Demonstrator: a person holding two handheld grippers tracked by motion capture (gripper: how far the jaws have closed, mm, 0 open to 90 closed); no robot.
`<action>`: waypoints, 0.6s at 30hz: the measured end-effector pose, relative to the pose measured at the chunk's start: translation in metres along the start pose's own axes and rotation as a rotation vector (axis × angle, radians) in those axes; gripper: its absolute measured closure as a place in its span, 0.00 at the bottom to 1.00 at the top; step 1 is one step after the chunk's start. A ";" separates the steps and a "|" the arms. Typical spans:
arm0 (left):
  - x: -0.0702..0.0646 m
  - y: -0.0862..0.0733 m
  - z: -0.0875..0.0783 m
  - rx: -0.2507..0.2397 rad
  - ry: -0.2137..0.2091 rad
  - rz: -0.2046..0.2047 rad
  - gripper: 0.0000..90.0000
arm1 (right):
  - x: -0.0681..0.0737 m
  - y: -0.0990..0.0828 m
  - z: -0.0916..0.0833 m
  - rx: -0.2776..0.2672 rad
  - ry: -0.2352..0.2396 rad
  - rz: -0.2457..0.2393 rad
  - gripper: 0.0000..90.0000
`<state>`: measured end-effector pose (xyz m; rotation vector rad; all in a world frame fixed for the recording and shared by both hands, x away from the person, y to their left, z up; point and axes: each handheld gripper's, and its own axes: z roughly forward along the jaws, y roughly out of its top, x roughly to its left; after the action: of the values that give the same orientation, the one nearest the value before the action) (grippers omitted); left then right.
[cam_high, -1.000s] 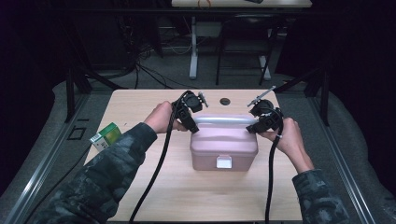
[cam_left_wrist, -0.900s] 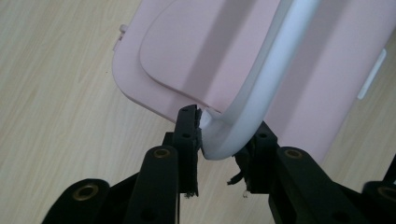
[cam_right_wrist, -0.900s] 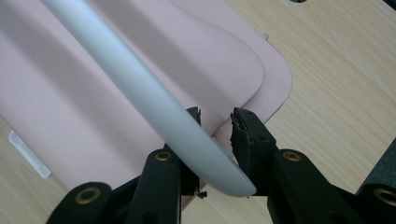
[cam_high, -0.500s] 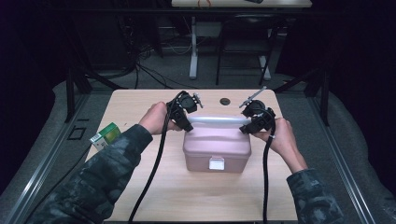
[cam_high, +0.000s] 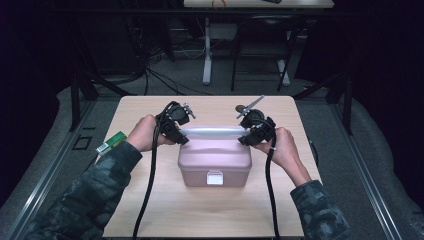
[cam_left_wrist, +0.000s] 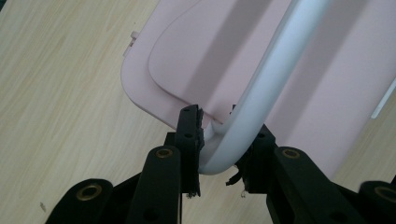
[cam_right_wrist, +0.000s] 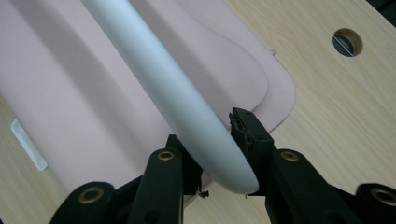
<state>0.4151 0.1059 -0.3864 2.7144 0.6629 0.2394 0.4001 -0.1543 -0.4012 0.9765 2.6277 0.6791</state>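
A pink lidded box (cam_high: 215, 160) with a white latch on its front sits at the middle of the wooden table (cam_high: 150, 210). Its white handle (cam_high: 212, 132) stands raised over the lid. My left gripper (cam_high: 181, 136) is shut on the handle's left end, and my right gripper (cam_high: 246, 137) is shut on its right end. In the left gripper view the pads of the left gripper (cam_left_wrist: 222, 126) squeeze the handle's bend (cam_left_wrist: 261, 93) above the pink lid (cam_left_wrist: 196, 51). In the right gripper view the right gripper (cam_right_wrist: 210, 140) clamps the handle (cam_right_wrist: 177, 93) over the lid (cam_right_wrist: 70, 93). Whether the box touches the table I cannot tell.
A small green and white carton (cam_high: 111, 142) lies at the table's left edge. A round cable hole (cam_high: 241, 107) (cam_right_wrist: 347, 42) is in the tabletop behind the box. Dark floor, table legs and cables lie beyond the far edge.
Both hands and the pink box have shifted to the left across the table together. The grips on the handle ends have stayed the same.
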 end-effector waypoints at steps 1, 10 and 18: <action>0.000 0.000 0.000 0.000 0.000 0.000 0.81 | 0.002 0.001 0.001 -0.008 0.004 -0.002 0.81; 0.002 -0.028 -0.009 -0.023 -0.010 -0.035 0.81 | 0.020 0.011 0.006 -0.017 0.036 -0.034 0.82; -0.006 -0.041 -0.014 -0.059 -0.022 -0.045 0.80 | 0.029 0.008 0.004 -0.030 0.071 -0.032 0.80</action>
<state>0.3890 0.1413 -0.3892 2.6390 0.6994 0.2147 0.3848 -0.1286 -0.4028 0.9162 2.6799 0.7563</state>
